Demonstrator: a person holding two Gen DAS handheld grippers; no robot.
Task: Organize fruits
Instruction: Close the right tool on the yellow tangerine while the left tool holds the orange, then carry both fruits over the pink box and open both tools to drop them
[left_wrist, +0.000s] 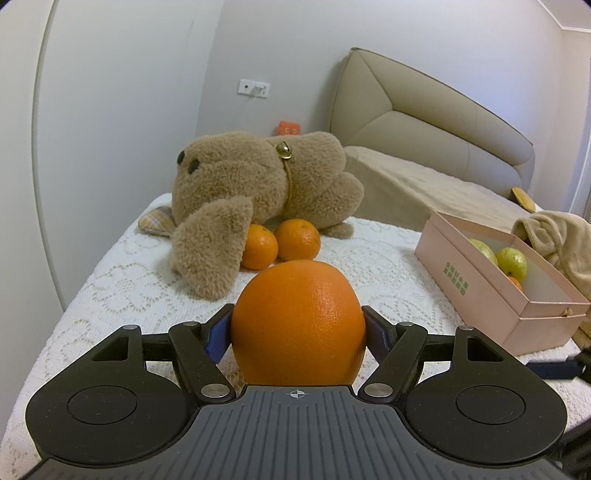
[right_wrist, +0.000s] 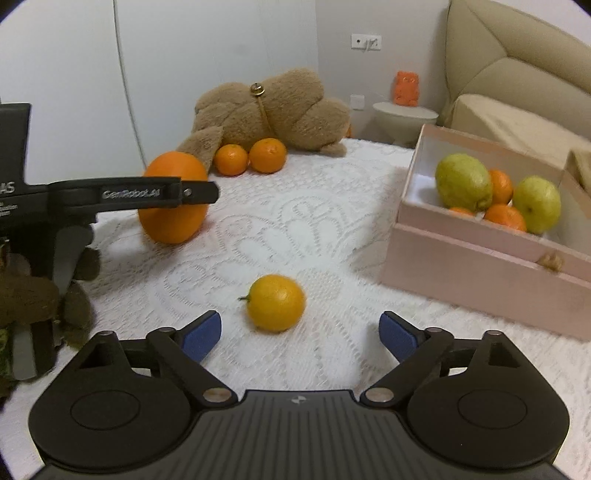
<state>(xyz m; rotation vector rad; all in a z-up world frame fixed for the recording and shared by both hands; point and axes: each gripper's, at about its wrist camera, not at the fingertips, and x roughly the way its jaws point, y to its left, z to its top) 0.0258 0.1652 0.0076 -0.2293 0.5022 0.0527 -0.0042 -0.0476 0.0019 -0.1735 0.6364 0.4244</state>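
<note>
**Left clamps big orange, right open over small one**

While the left hand-held gripper (left_wrist: 297, 332) pinches the large orange (left_wrist: 298, 321) between its blue pads (left_wrist: 216, 338), the fruit sits on the white lace cover (left_wrist: 122, 280) of the bed, well short of the box. Pads press both flanks; right wrist view shows the same orange (right_wrist: 173, 218) touching the cover with one black finger across its front.

Right hand-held gripper (right_wrist: 300, 334): jaws wide, nothing held. Small yellow-orange citrus (right_wrist: 276, 302) lies on the cover just ahead of the fingertips (right_wrist: 203, 334), roughly centred on the gap, not touching either pad. Short stem stub points left.

Other fruit:
- Two small oranges (left_wrist: 280, 242) side by side against the brown plush toy (left_wrist: 258, 184), the left one partly tucked behind its floppy ear.
- Pink box (right_wrist: 480, 266) at right, open top. Inside: two green-yellow pears (right_wrist: 463, 181) and several small oranges (right_wrist: 504, 216) between and under them. Exact count of oranges unclear.

Background: beige padded headboard (left_wrist: 424, 114) and a tan cloth (left_wrist: 561, 236) draped beside the box's far end. Orange toy figure (right_wrist: 406, 88) on a round stand near the wall. Wall socket (left_wrist: 253, 88) above the plush.
</note>
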